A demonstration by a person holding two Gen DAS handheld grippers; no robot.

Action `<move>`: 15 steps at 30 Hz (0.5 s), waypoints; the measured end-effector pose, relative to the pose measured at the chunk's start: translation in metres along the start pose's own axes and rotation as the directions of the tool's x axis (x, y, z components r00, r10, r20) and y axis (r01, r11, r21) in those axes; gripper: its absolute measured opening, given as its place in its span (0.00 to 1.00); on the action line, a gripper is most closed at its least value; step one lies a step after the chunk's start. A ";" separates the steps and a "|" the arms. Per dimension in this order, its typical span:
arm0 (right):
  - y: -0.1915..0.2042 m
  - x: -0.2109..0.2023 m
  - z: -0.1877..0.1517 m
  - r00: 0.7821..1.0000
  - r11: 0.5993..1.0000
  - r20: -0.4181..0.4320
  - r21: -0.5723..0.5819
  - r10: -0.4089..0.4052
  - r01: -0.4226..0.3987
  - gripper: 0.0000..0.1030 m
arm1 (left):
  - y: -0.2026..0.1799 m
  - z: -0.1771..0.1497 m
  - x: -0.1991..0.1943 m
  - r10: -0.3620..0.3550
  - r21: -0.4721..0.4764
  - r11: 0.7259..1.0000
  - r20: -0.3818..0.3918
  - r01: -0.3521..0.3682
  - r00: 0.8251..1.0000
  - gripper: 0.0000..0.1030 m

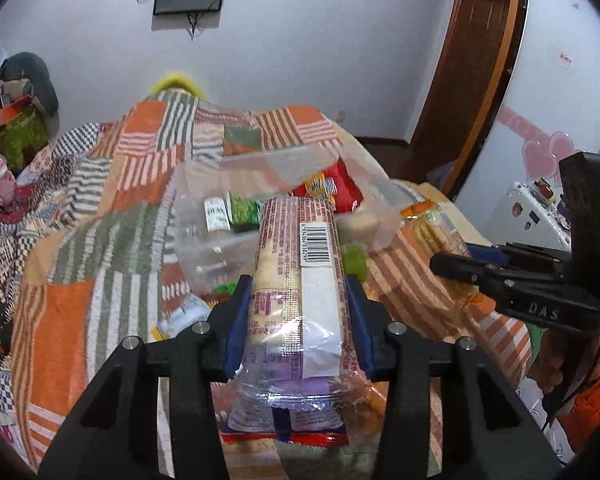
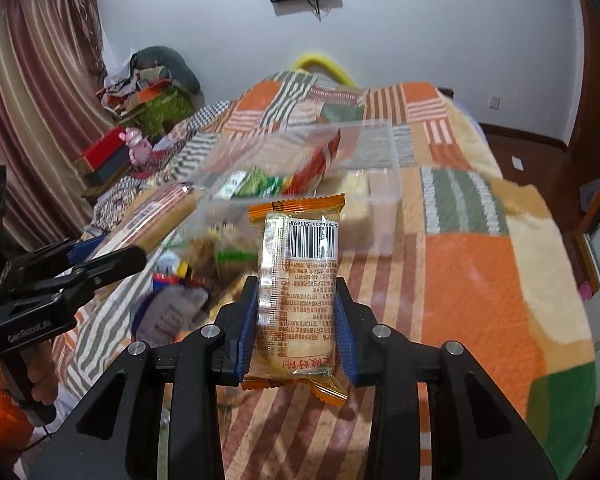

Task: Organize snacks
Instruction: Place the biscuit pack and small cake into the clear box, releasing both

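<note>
My left gripper [image 1: 298, 292] is shut on a long biscuit pack [image 1: 296, 264] with a barcode, held above the bed, pointing at a clear plastic box [image 1: 204, 240]. The box holds green packets [image 1: 242, 210] and a red packet [image 1: 332, 188]. My right gripper [image 2: 296, 296] is shut on an orange-edged cake packet [image 2: 298, 276], held above the bed in front of the same clear box [image 2: 384, 196]. The left gripper with its biscuit pack [image 2: 156, 220] shows at the left of the right wrist view. The right gripper [image 1: 452, 264] shows at the right of the left wrist view.
Several loose snack packets [image 2: 188, 280] lie on the patchwork blanket [image 2: 472, 280] below and left of the box. Boxes and a pink toy [image 2: 136, 146] sit beside the bed at the left. A door [image 1: 472, 60] stands at the right.
</note>
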State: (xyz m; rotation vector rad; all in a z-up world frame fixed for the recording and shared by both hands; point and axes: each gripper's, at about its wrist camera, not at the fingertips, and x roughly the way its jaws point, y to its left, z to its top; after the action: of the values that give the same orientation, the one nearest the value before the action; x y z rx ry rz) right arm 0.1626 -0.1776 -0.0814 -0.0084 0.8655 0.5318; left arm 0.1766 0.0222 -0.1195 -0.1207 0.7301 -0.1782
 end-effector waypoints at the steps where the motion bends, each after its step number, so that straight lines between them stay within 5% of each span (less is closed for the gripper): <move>1: 0.000 -0.001 0.003 1.000 1.000 0.007 -0.001 -0.002 0.002 0.31 | 0.001 0.003 -0.001 0.004 0.001 1.000 0.008 -0.004 1.000 0.43; 15: -0.016 0.003 0.062 0.990 0.998 0.124 0.002 -0.064 0.064 0.31 | 0.024 0.053 0.012 0.058 -0.014 0.998 0.081 -0.057 0.995 0.43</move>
State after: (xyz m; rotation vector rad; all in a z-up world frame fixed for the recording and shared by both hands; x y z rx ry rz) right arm 0.2167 -0.1766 -0.0459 -0.0046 0.7409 0.4683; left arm 0.2234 0.0461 -0.0922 -0.1166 0.6527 -0.1132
